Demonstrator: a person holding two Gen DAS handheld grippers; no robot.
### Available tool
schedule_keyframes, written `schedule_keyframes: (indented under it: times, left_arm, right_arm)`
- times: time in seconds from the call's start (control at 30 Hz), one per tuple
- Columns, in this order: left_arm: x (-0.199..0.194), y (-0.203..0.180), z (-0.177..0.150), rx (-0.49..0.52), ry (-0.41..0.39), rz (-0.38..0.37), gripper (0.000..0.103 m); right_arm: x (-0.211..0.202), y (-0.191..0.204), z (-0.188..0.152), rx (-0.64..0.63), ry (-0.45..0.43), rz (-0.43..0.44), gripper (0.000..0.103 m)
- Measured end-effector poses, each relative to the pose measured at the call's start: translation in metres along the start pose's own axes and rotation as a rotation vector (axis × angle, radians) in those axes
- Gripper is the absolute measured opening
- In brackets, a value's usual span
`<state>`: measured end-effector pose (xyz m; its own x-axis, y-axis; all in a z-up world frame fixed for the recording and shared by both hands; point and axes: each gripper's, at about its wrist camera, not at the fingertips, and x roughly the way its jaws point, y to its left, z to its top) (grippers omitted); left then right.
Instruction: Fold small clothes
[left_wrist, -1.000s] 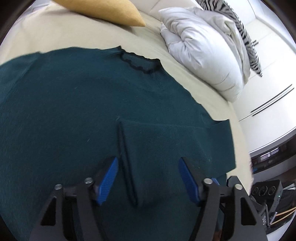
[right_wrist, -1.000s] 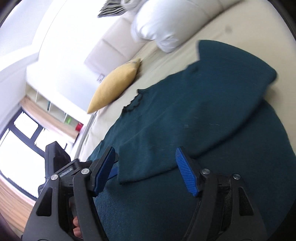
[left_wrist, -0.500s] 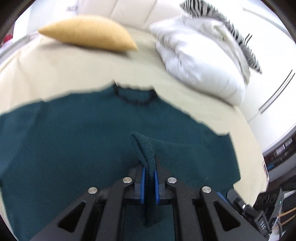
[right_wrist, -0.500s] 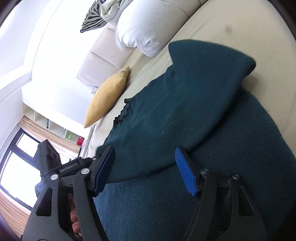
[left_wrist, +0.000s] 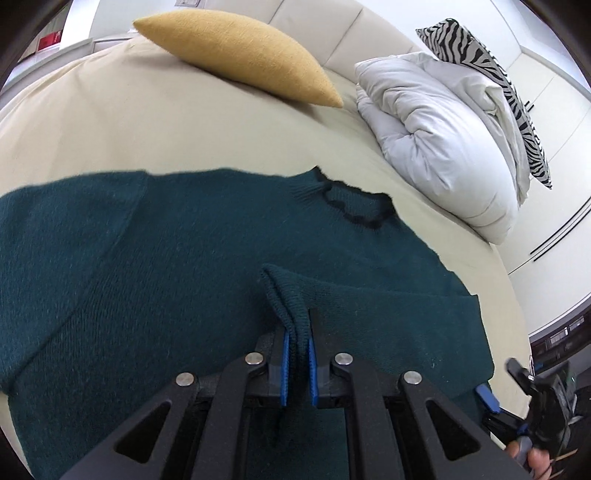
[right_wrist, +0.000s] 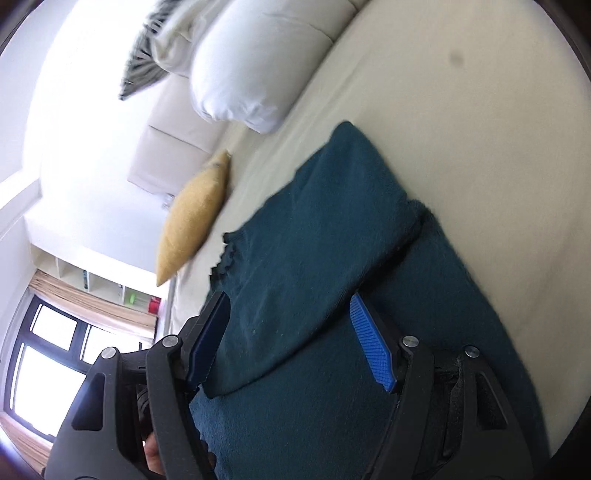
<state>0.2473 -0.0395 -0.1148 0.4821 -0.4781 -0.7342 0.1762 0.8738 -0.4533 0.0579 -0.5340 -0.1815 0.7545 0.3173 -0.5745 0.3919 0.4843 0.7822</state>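
Note:
A dark teal knit sweater lies flat on the cream bed, its black-trimmed neckline toward the pillows. One sleeve is folded across the body. My left gripper is shut on that sleeve's cuff, which stands up pinched between the blue pads. In the right wrist view the same sweater lies under my right gripper, whose blue pads stand open just above the folded sleeve, not pressing it. The right gripper also shows at the lower right edge of the left wrist view.
A mustard cushion and a white duvet bundle with a zebra-print pillow lie at the head of the bed. White wardrobes stand to the right. A window and shelves show in the right wrist view.
My left gripper shut on the sleeve cuff and drew it back and up, so the view pulled away from the sweater. My right gripper stayed open, rolled, and shifted along the folded sleeve.

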Motion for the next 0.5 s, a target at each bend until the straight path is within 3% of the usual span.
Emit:
schedule_keyframes:
  times: [0.13, 0.27, 0.4, 0.43, 0.5]
  left_arm:
    - [-0.002, -0.011, 0.012, 0.037, -0.029, 0.002, 0.009]
    - [-0.007, -0.012, 0.025, 0.027, -0.079, -0.002, 0.009]
    - [0.016, -0.004, 0.024, 0.015, -0.037, 0.031, 0.009]
    - [0.028, 0.002, 0.019, 0.004, -0.004, 0.047, 0.011]
    - [0.033, 0.014, 0.011, -0.015, -0.018, 0.021, 0.013]
  right_arm:
    - [0.009, -0.001, 0.016, 0.074, 0.031, 0.005, 0.066]
    - [0.0, -0.013, 0.022, 0.109, -0.037, 0.025, 0.065]
    - [-0.009, -0.025, 0.024, 0.116, -0.115, 0.069, 0.062]
    - [-0.011, -0.028, 0.024, 0.109, -0.133, 0.064, 0.057]
    - [-0.013, -0.036, 0.024, 0.123, -0.147, 0.054, 0.044]
